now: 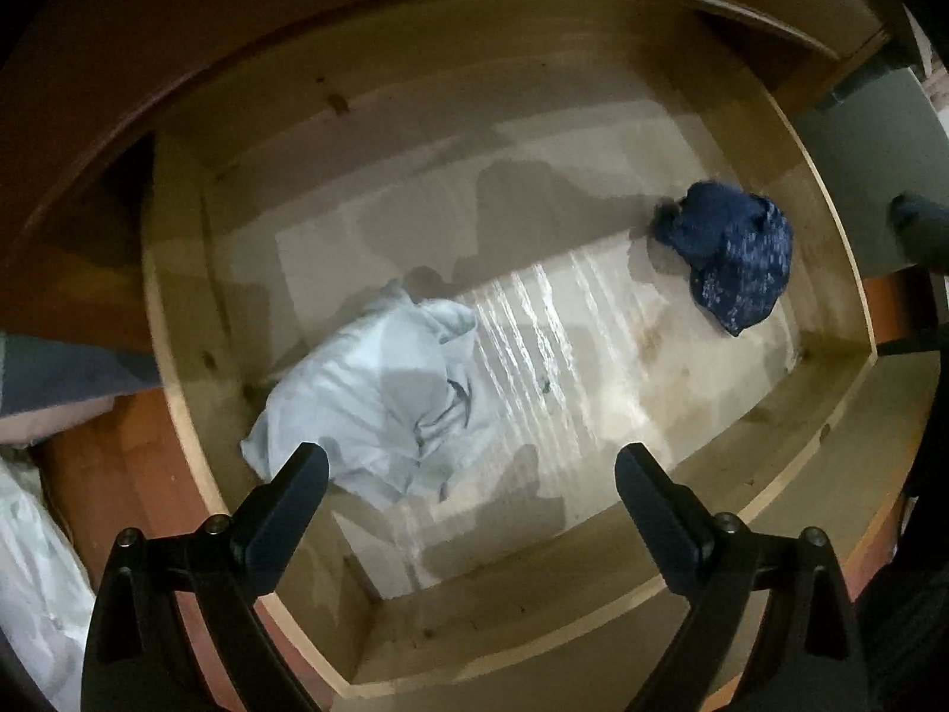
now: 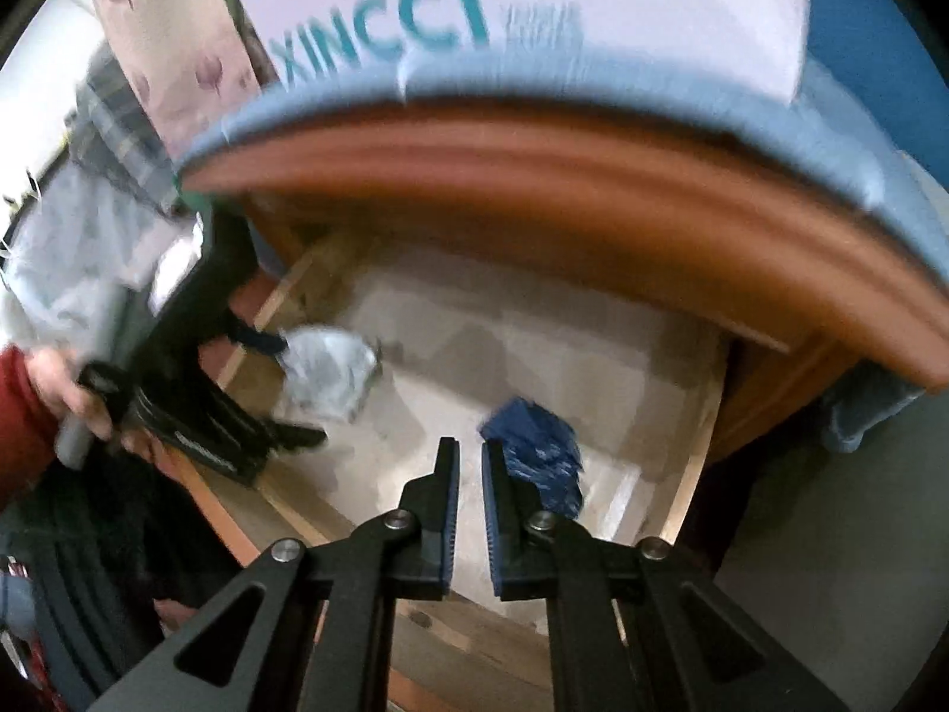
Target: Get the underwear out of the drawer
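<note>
Where drawer (image 1: 842,249) lies open — crumpled pale-grey underwear (image 1: 379,397), navy speckled underwear (image 1: 729,255); left hand-held gripper (image 1: 471,463) wide | right hand-held gripper (image 2: 470,451) closed, empty

We've got the left gripper (image 1: 471,474) pointing straight down, jaws spread wide with nothing between them. At the left edge of the right wrist view, our hand (image 2: 71,397) grips its handle. The right gripper (image 2: 470,463) angles steeply downward, jaws closed and empty.
</note>
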`<state>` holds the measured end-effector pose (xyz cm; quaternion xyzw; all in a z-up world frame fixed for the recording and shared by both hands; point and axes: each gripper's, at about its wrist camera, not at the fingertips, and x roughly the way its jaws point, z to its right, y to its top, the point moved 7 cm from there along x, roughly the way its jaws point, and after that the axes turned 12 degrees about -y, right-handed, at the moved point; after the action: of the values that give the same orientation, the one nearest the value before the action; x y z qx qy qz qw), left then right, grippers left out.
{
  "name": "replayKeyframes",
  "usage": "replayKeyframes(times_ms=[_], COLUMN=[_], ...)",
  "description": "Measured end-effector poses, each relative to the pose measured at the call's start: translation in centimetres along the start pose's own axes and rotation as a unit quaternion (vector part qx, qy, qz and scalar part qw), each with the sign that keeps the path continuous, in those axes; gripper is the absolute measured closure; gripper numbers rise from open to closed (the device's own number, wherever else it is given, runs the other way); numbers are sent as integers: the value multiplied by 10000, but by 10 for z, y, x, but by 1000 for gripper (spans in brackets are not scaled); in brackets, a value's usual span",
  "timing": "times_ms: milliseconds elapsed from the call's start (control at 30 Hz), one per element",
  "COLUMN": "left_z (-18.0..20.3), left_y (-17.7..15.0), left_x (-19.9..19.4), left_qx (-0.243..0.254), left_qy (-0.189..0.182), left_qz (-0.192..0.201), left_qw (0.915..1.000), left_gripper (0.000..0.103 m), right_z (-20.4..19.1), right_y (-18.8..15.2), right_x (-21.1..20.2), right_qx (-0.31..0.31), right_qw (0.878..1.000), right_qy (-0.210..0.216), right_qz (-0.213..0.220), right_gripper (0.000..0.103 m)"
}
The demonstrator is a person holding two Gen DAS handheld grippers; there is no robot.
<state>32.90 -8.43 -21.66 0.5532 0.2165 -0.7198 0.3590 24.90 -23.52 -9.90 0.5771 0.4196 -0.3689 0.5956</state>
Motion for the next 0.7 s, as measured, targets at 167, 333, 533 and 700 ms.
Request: replayKeyframes(times_ms=[167,333,533,700], left_z=[-8,-16,-18,-16], left_y=[4,9,13,19], left_x=[10,23,36,37], left_qx=[-71,-42,33,128], left_qy=[-69,84,432,764], left_qz=[-324,-726,-1079,-1091], left_qw=[9994,9973,9932,9910], left_gripper=[3,1,1,8], right_z=[7,10,10,6], right_y=[2,4,0,2], right_x=[13,10,16,16], right_qx=[180,310,182,82], right_qw=[9996,9994,9992,9994], right_qy=[-140,-125,-237,-242], right_qz=[-186,-111,-254,-227], right_gripper=[95,93,86,86])
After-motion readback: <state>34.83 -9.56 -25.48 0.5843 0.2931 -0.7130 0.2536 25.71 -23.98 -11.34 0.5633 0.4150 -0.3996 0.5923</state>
